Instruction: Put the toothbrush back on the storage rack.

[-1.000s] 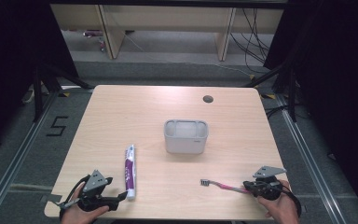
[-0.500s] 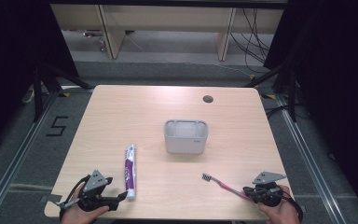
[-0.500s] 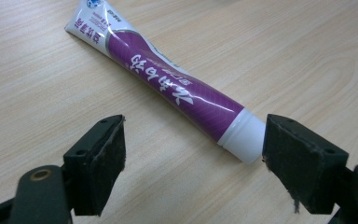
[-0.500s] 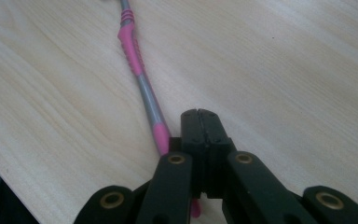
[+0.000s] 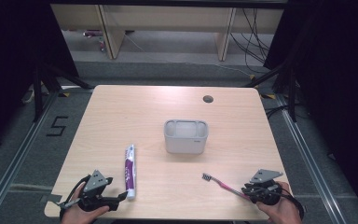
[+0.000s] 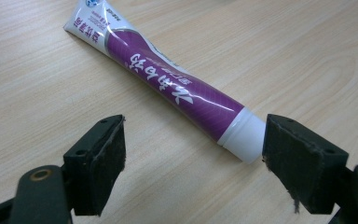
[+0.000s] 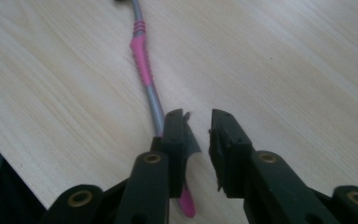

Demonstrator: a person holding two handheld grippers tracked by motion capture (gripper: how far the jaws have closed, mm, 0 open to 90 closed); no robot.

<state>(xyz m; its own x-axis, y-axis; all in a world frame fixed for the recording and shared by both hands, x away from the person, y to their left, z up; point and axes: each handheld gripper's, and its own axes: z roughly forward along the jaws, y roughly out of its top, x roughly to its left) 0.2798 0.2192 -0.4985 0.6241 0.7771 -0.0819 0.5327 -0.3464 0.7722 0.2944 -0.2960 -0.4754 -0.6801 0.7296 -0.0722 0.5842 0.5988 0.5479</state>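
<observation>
So my left gripper (image 6: pixel 191 154) is spread wide, low over the surface (image 5: pixel 135 107), with the toothpaste tube (image 6: pixel 168 88) right ahead. Its white cap touches the right-hand jaw and its long axis runs away toward the holder (image 5: pixel 185 136). My right gripper (image 7: pixel 198 135) has a narrow gap, gripping nothing, with the pink toothbrush (image 7: pixel 144 70) handle passing beside and under its left-hand jaw, bristles pointing away.

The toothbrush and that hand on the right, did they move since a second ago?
Yes. The right gripper slid back toward the person's edge of the table, and the pink toothbrush shifted that way too. Its jaws now stand slightly apart beside the handle, not clamping it. The left gripper, toothpaste and grey holder stayed put.
</observation>
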